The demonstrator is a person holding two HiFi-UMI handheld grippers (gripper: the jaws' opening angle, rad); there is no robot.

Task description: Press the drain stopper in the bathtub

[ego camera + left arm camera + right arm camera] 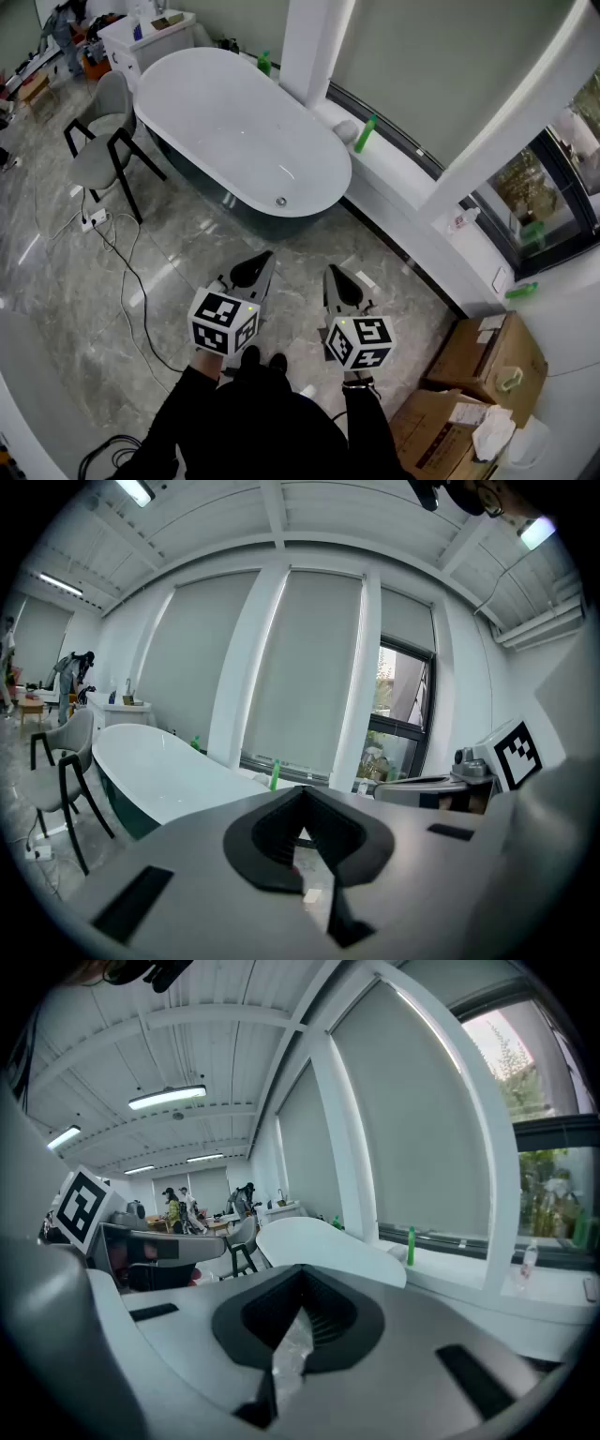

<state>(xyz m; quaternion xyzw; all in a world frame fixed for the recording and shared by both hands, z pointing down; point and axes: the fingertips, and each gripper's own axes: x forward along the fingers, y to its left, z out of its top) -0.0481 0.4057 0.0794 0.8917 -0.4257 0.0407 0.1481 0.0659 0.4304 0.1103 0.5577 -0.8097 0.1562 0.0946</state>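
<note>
The white oval bathtub (239, 131) stands ahead of me, and its small round drain stopper (280, 201) sits on the tub floor at the near end. Both grippers hover over the marble floor, short of the tub's near rim. My left gripper (256, 270) is shut with nothing in it, and so is my right gripper (338, 282) beside it. The left gripper view has its jaws (302, 797) closed, with the bathtub (159, 766) beyond at the left. From the right gripper (300, 1277) the bathtub (323, 1241) lies straight ahead; the stopper is hidden in both gripper views.
A grey chair (101, 141) stands left of the tub, with a cable and power strip (94, 220) on the floor. Green bottles (365, 134) stand on the window ledge behind the tub. Cardboard boxes (487, 361) sit at the right. A white cabinet (145, 36) is at the tub's far end.
</note>
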